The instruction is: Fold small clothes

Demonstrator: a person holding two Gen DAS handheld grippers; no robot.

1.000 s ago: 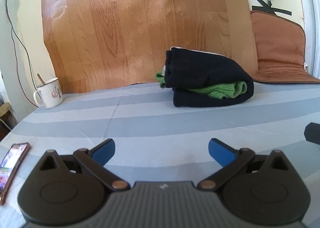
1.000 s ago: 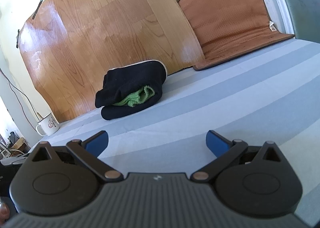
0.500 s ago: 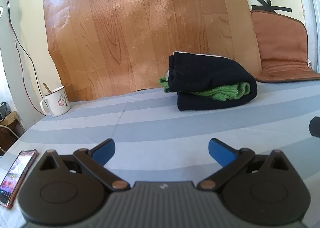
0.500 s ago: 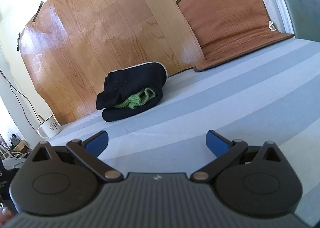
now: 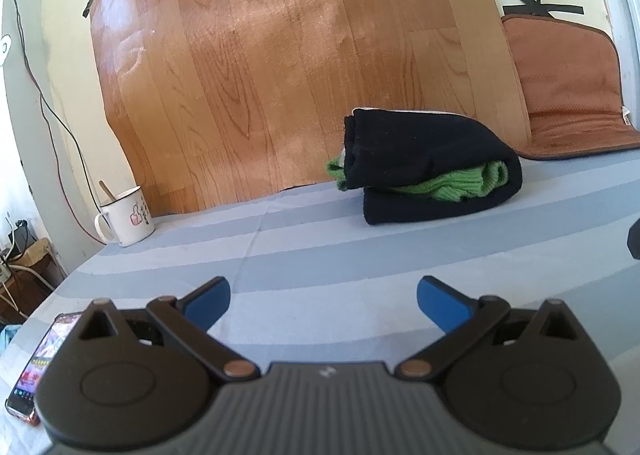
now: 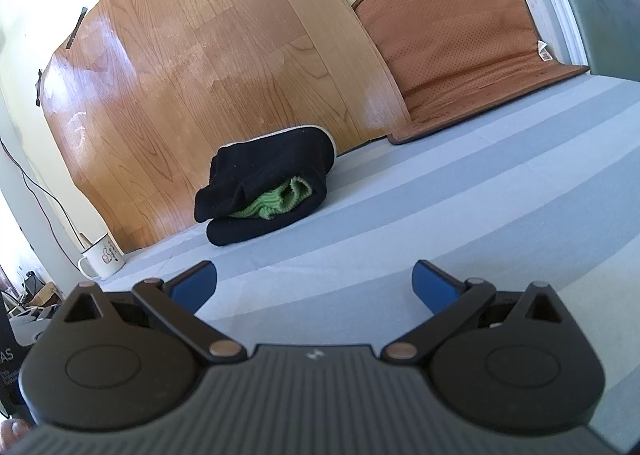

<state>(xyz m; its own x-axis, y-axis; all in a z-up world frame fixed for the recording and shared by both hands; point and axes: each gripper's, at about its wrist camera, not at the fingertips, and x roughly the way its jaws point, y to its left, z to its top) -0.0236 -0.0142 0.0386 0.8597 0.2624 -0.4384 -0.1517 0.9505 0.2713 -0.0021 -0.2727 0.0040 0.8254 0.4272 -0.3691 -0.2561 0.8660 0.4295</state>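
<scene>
One folded bundle (image 5: 432, 171) sits at the far side of the striped bench (image 5: 360, 255), pressed up near the wood-grain sheet (image 5: 280, 55) taped to the wall: a black garment (image 6: 272, 179) doubled over a green knit (image 6: 280, 201) that peeks from the open side. From my left hand-held gripper (image 5: 322, 299) it lies at about one o'clock; from my right hand-held gripper (image 6: 314, 281) at about eleven.

Over the last second the bundle itself has not shifted; what changed is me. My left hand-held gripper has drawn back and tipped up a little, so more bench shows between its fingers and the cloth, and the mug (image 5: 126, 217) has slid toward centre from ten o'clock. The right view has barely moved. Both hand-held grippers are spread wide and hold nothing. I read that as the fold being finished and released, with me retreating from it.

Its long axis runs left to right along the wall. In the left view the rounded fold faces three o'clock, and the stacked edges, with a tuft of green, face nine. A brown cushion (image 6: 460, 43) leans at the wall beyond it, and a phone (image 5: 40, 367) lies at my left's eight o'clock.
</scene>
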